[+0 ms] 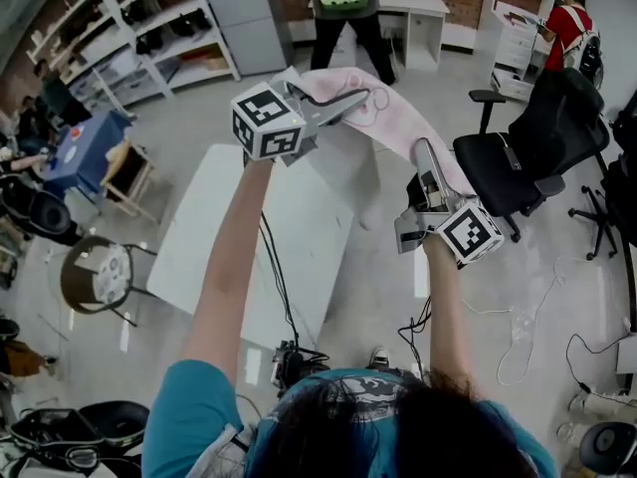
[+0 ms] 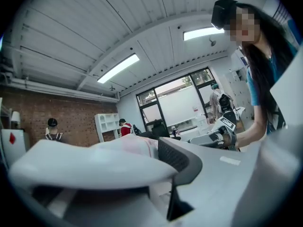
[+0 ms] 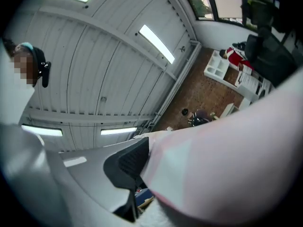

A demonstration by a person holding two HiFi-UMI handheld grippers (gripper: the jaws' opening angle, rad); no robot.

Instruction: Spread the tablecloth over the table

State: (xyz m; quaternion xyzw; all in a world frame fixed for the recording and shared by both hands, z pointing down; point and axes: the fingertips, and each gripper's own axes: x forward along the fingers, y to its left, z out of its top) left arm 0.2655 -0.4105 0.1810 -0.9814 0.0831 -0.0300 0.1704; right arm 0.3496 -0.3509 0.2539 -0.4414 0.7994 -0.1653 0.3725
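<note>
A pale pink tablecloth point(image 1: 398, 118) hangs bunched in a band between my two grippers, held up in the air beyond the far right of the white table point(image 1: 229, 237). My left gripper point(image 1: 348, 103) is shut on the cloth's far end; in the left gripper view the cloth point(image 2: 135, 145) sits pinched against the dark pad. The right gripper point(image 1: 426, 157) is shut on the near end, and the pink cloth point(image 3: 222, 160) fills the right gripper view beside the black pad. No cloth lies on the tabletop.
A black office chair point(image 1: 542, 137) stands close on the right of the cloth. One person point(image 1: 343, 8) stands beyond the table and another point(image 1: 569, 23) at the back right. A round stool point(image 1: 100, 272) and a blue table point(image 1: 85, 147) are on the left. Cables point(image 1: 518, 337) trail on the floor.
</note>
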